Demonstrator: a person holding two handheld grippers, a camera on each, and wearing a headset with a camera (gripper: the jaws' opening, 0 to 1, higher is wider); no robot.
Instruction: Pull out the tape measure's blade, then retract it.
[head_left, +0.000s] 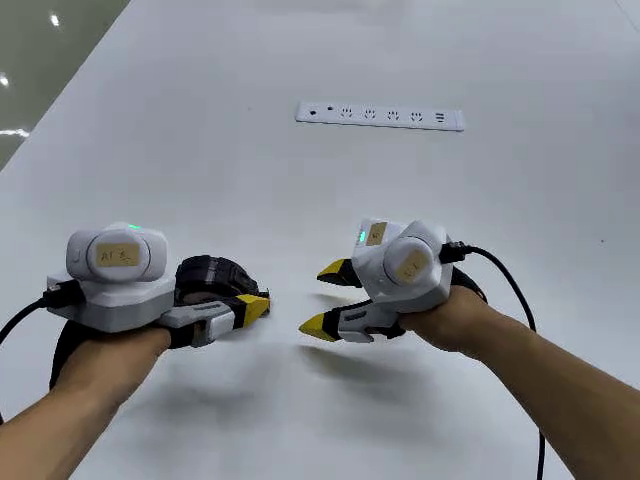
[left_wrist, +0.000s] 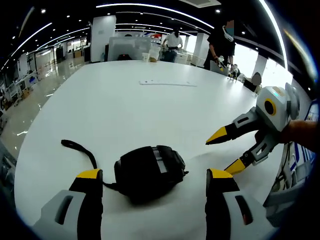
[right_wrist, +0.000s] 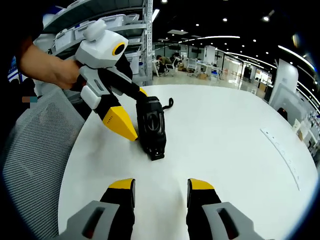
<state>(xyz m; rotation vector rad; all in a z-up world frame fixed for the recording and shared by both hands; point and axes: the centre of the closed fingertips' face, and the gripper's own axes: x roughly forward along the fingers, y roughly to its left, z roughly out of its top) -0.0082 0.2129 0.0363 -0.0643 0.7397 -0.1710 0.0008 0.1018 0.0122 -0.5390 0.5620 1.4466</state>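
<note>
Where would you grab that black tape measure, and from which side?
Clamp the tape measure across its case's broad sides, from the strap end, where the open left gripper straddles it. That probably leaves the narrow front, facing the right gripper, free for the pull.

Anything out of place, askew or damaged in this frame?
Nothing stands out. The tape measure lies on the white table between the open jaws of the left gripper, no blade drawn out; the power strip lies flat farther back.
</note>
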